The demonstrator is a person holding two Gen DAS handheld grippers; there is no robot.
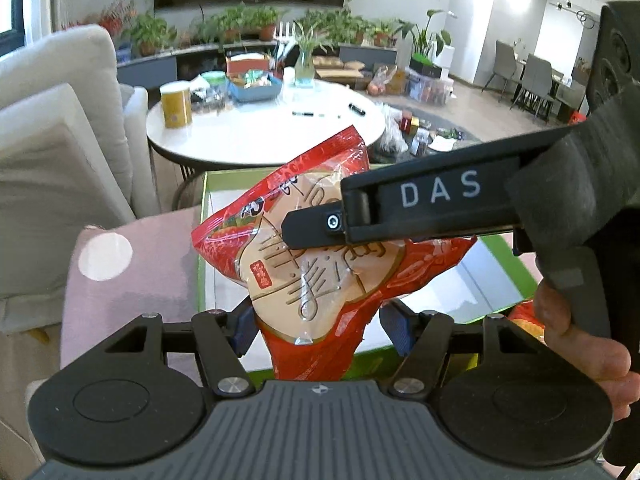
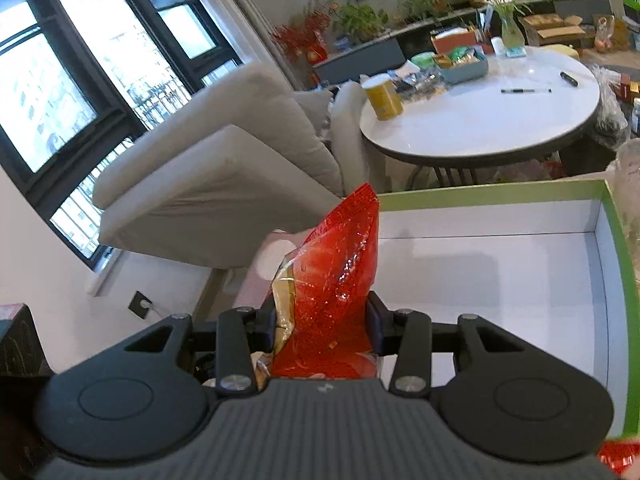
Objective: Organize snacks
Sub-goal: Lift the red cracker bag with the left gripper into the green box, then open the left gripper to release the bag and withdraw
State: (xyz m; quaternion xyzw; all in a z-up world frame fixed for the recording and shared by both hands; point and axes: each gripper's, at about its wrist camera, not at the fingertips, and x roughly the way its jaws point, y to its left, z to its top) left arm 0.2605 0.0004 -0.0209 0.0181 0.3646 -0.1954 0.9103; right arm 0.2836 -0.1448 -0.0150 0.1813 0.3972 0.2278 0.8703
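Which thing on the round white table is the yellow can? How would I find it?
Find the round white table beyond the green-edged box. At its edge nearest the pale sofa stands the yellow can. It is the only tall, golden cylinder with a white lid there; the blue tray behind is low.

A home living room — a pale sofa [image 2: 224, 160] on the left, round white table [image 2: 480, 112] beyond, potted plants [image 1: 248, 24] along the far wall.

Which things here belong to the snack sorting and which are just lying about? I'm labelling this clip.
Part of the job:
- red snack bag, clamped in both the left hand-held gripper and the right hand-held gripper
- green-rimmed box below it

Lying about:
- yellow canister
- blue basket
- pen
- round white table
- pink cushion
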